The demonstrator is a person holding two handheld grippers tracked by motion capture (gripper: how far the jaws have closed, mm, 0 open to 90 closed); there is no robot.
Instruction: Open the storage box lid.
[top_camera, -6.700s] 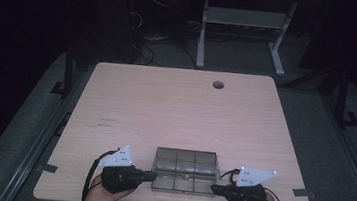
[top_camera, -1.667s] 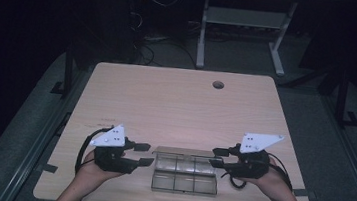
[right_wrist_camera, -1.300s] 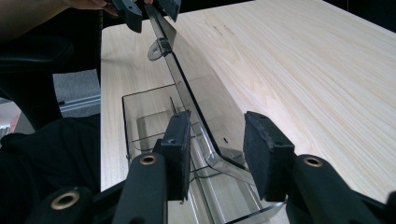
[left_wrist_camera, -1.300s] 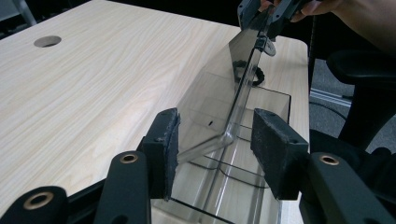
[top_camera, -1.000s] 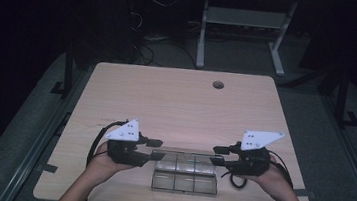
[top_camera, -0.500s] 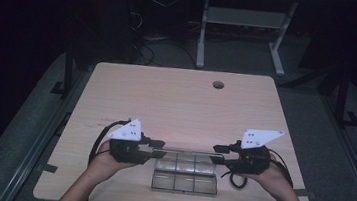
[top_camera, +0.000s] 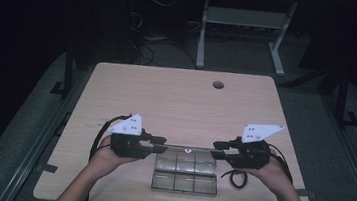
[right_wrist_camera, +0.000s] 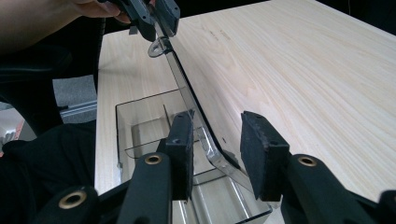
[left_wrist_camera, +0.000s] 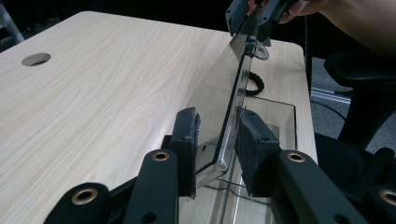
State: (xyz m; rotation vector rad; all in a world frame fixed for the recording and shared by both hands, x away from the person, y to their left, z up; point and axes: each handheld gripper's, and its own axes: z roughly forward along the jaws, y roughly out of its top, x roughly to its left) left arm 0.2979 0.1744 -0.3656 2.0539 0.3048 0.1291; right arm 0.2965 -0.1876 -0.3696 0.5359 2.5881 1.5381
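Note:
A clear plastic compartment box (top_camera: 186, 177) sits near the table's front edge. Its lid (top_camera: 189, 151) is swung up and stands almost upright along the far side. My left gripper (top_camera: 162, 143) is at the lid's left corner. In the left gripper view the lid (left_wrist_camera: 233, 93) passes between the pads of my left gripper (left_wrist_camera: 217, 135), close to the right pad, with a gap on the left. My right gripper (top_camera: 215, 148) is open astride the opposite corner, and the lid (right_wrist_camera: 187, 88) runs between its pads (right_wrist_camera: 219, 135) beside the left one.
A round cable hole (top_camera: 218, 84) lies at the table's far middle. A coiled black cable (top_camera: 236, 178) rests on the wood right of the box. A metal desk frame (top_camera: 245, 22) stands beyond the table. The wide far half of the tabletop (top_camera: 176, 100) is bare wood.
Both hands have come up from the front edge to the box's far side and the lid now stands raised. The left gripper has slid right onto the lid's corner.

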